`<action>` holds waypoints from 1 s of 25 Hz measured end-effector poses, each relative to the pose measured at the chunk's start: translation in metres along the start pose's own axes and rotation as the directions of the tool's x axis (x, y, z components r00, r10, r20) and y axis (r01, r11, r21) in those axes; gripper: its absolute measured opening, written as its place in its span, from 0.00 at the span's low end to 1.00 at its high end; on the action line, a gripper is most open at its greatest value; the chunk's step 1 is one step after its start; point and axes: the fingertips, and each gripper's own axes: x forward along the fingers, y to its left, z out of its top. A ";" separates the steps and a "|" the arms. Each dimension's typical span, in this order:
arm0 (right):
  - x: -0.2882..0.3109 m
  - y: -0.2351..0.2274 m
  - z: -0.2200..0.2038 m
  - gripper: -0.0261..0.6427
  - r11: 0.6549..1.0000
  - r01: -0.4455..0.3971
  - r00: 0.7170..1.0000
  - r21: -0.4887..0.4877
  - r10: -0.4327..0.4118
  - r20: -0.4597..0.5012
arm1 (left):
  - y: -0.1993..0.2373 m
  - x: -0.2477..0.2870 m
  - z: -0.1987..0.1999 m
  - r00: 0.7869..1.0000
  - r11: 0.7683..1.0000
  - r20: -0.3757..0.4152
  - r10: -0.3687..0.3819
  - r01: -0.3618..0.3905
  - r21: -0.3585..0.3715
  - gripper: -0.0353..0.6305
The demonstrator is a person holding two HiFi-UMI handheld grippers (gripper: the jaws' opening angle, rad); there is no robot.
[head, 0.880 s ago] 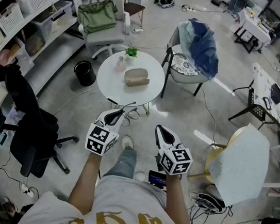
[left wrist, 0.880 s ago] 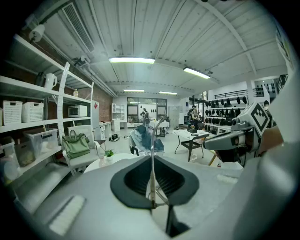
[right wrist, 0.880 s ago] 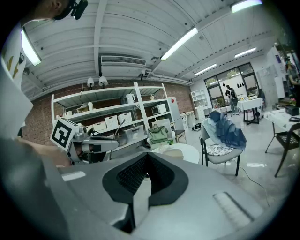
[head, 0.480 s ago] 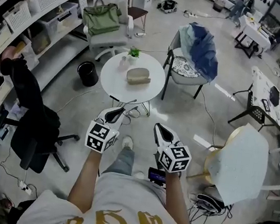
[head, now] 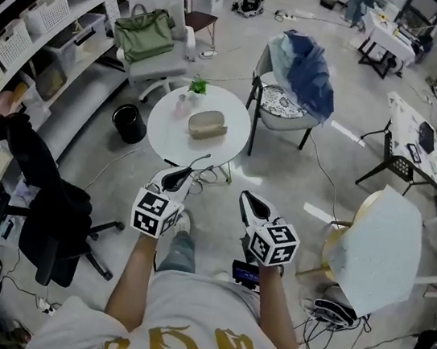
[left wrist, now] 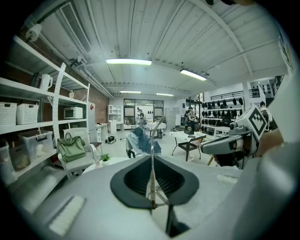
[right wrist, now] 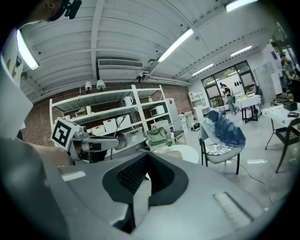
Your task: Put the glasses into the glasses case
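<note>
- Clearly, the left gripper (head: 176,178) is clenched on the glasses (left wrist: 151,168), with a thin temple rising toward 12 o'clock between its jaws.
- The glasses case (head: 208,124) lies on the round table (head: 169,126), at 12 o'clock and well apart.
- The right gripper (head: 250,205), at 3 o'clock, is pressed closed and holds nothing.

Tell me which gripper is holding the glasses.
The left gripper: a thin arm of the glasses sticks up from between its shut jaws. The right gripper is shut on nothing.
</note>
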 end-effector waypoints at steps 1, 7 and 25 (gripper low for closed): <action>0.007 -0.006 0.001 0.07 1.000 0.012 1.000 0.006 -0.012 -0.001 | 0.006 0.008 0.001 1.000 1.000 0.001 -0.010 0.010 -0.003 0.08; 0.080 -0.029 0.009 0.07 0.995 0.071 0.997 0.075 -0.070 -0.017 | 0.070 0.064 0.002 0.997 0.997 -0.025 -0.077 0.077 -0.001 0.08; 0.238 -0.070 0.050 0.07 0.957 0.270 0.963 0.110 -0.267 -0.045 | 0.216 0.175 0.010 0.958 0.960 -0.061 -0.281 0.281 -0.008 0.08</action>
